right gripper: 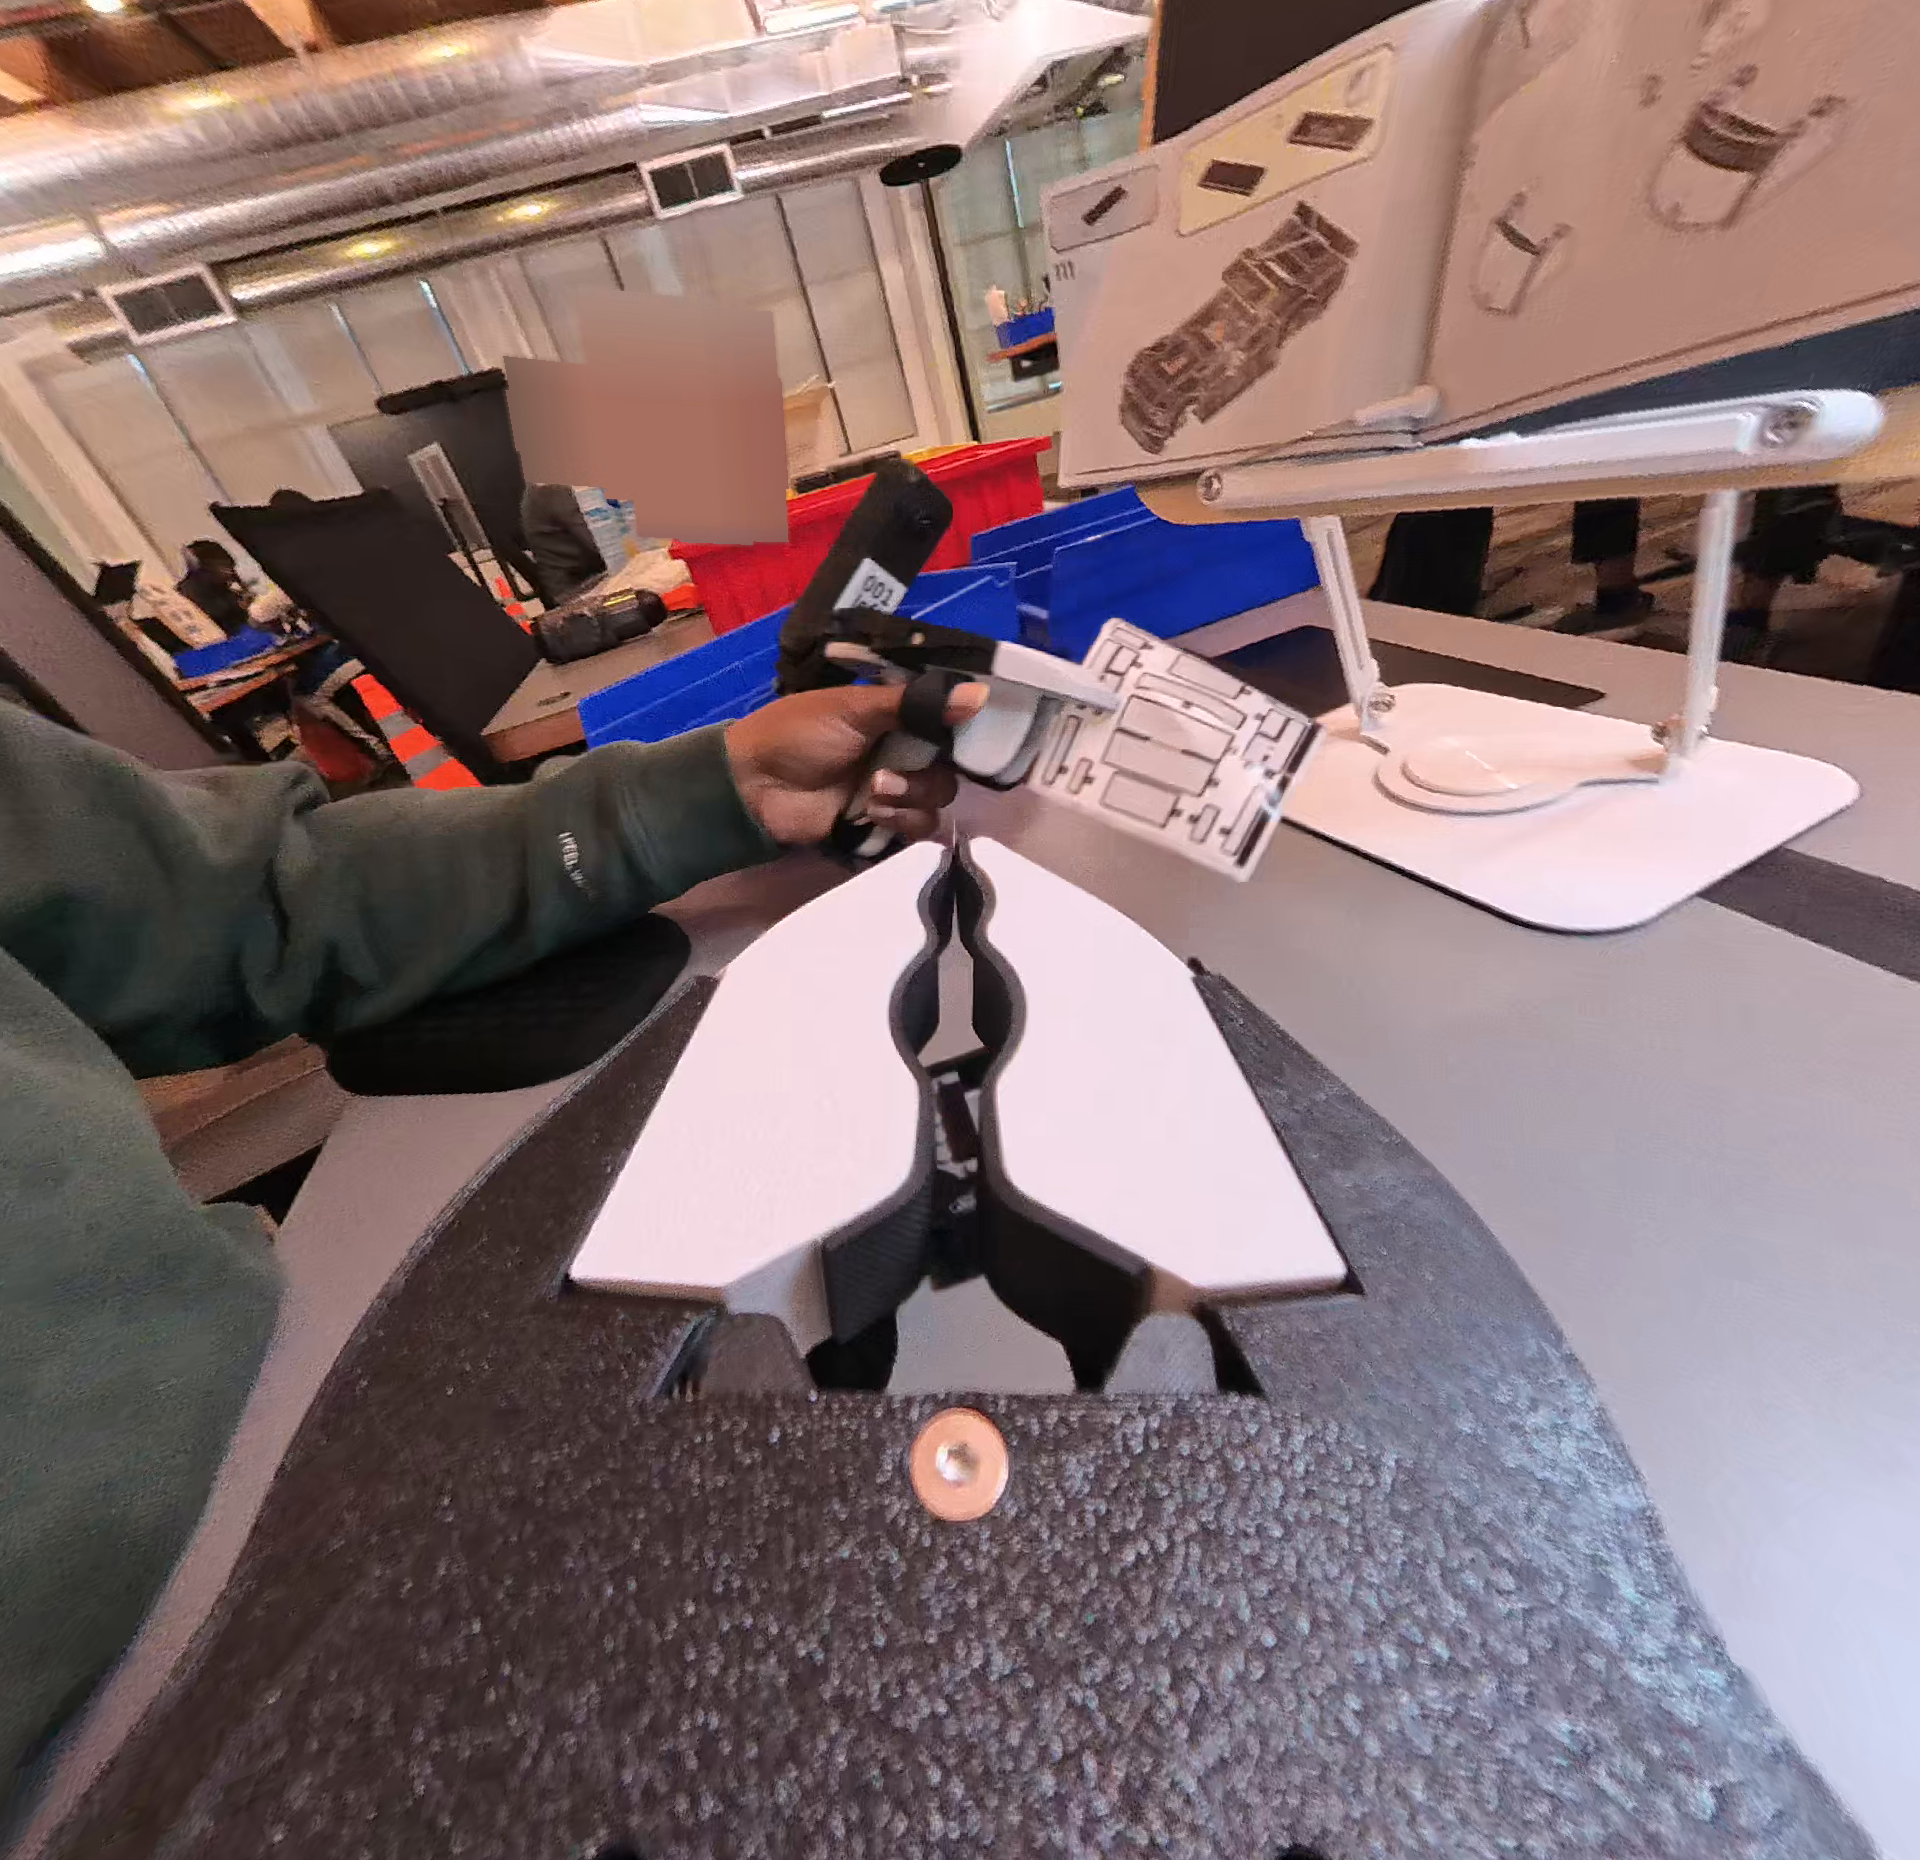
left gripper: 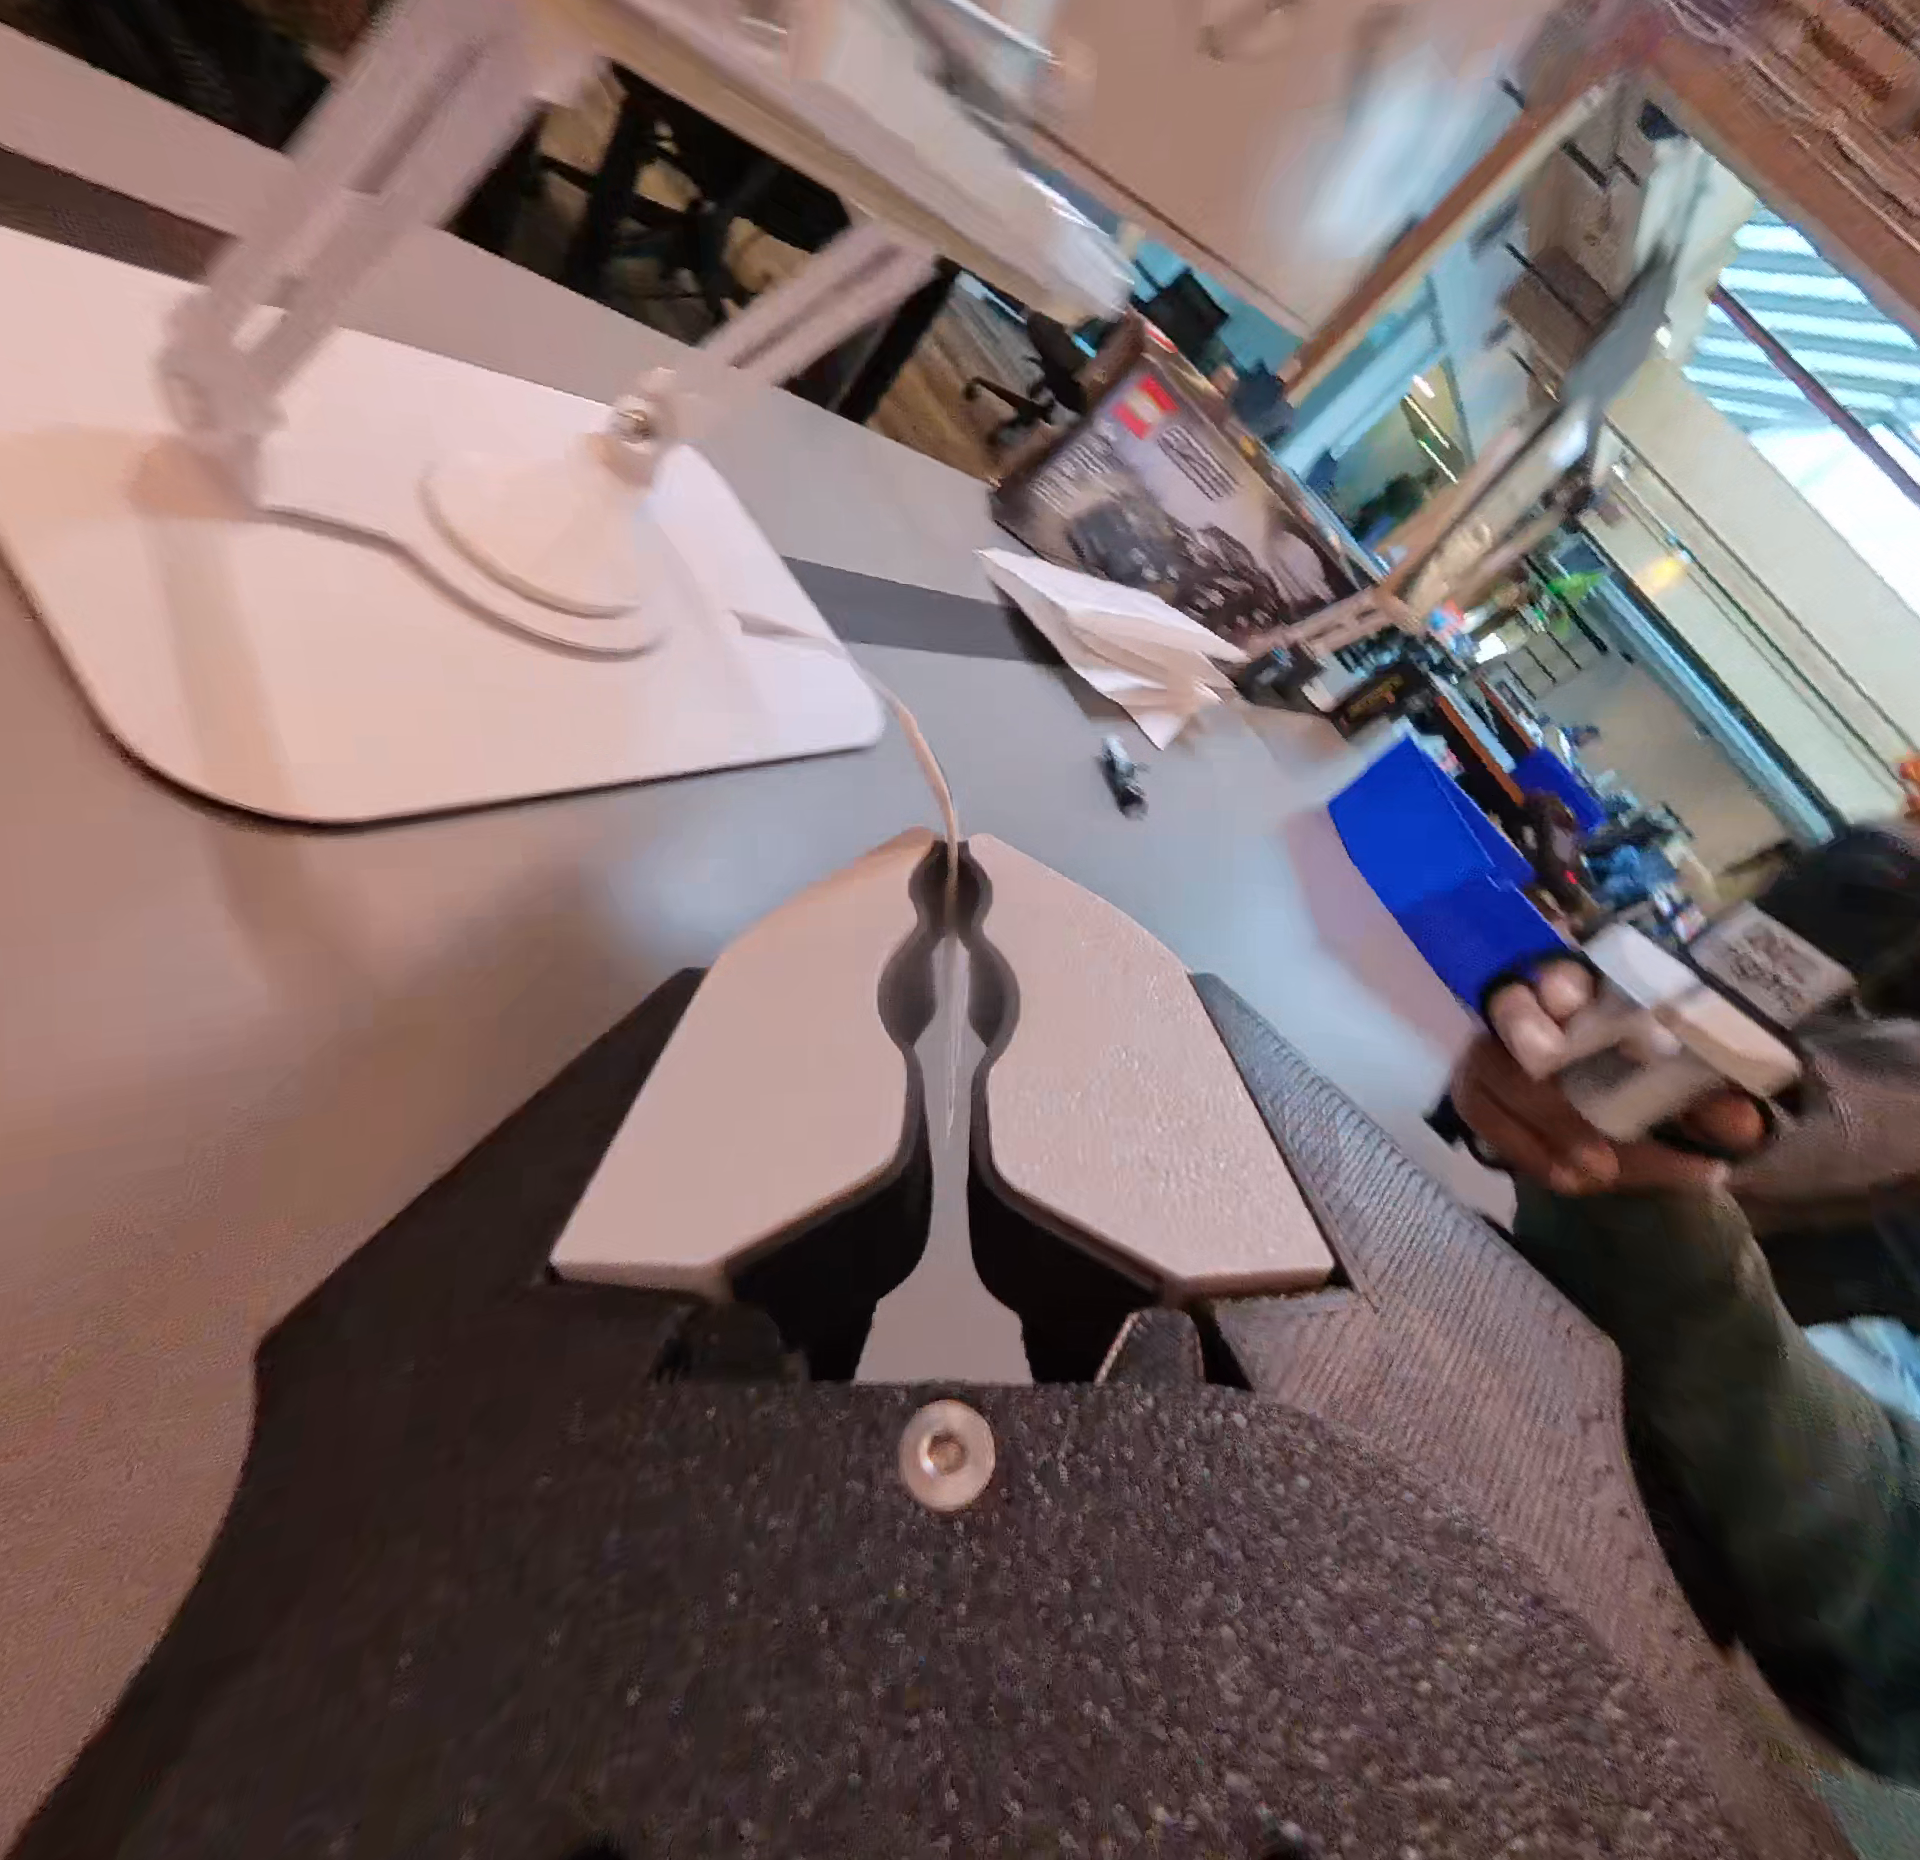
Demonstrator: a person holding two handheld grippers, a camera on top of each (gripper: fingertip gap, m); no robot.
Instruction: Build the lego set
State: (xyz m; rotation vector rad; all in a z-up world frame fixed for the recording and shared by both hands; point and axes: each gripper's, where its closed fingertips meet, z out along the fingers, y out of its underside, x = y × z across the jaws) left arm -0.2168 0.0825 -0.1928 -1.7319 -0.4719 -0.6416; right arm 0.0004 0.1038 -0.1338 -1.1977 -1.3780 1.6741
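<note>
Left gripper (left gripper: 951, 865) jaws pinch a thin sticker sheet (right gripper: 1174, 745); right gripper (right gripper: 958, 860) jaws closed, empty

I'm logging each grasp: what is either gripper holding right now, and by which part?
The left gripper pinches a sticker sheet by one short edge. The right gripper is shut on a small dark piece, its grip point unclear.

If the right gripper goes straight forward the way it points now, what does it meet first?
Probably the sticker sheet held in the left gripper: it hangs just beyond the right gripper, whose fingers are shut. The white stand sits further right. Depth is unclear, so it may pass just under the sheet.
</note>
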